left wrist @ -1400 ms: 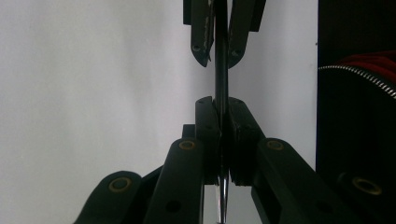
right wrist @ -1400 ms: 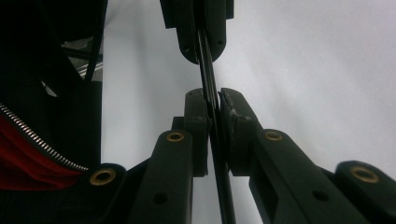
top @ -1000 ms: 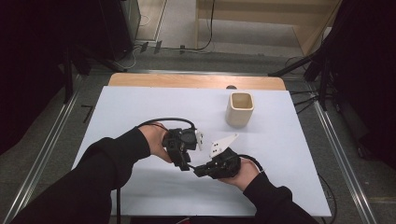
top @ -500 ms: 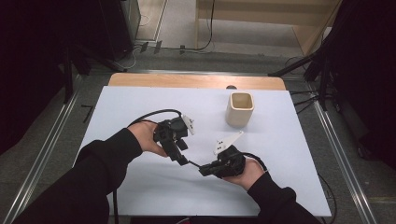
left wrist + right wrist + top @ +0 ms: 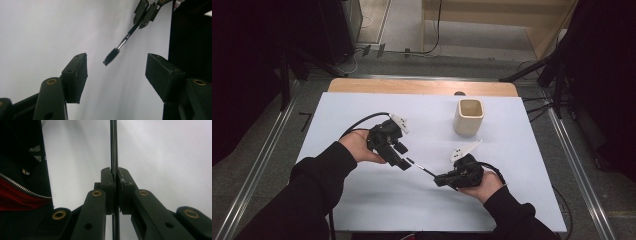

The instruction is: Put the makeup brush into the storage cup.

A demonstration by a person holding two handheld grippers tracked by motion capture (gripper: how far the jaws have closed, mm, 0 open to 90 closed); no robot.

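High view shows a white desk (image 5: pixel 362 210) with the left tongs (image 5: pixel 401 156) near its middle and the right tongs (image 5: pixel 439 180) a little nearer and to the right, each in a hand coming from the near edge. The right tongs are clamped tight on the thin dark handle of a small brush (image 5: pixel 422 169), which points left and slightly far, toward the left tongs. From above, its bristled head is too small to make out and seems to end just beside the left tongs. In the left gripper view the brush (image 5: pixel 111 56) hangs in the air between and beyond the wide-apart jaws, touching neither; these jaws have just been opening and grip nothing. The right gripper view shows the handle (image 5: pixel 114 145) pinched between the closed pads and running out of the top edge, so its head is cut off there. A cream square cup (image 5: pixel 468 117) stands on the far right part of the desk, well apart from both tongs; its inside is hard to make out.
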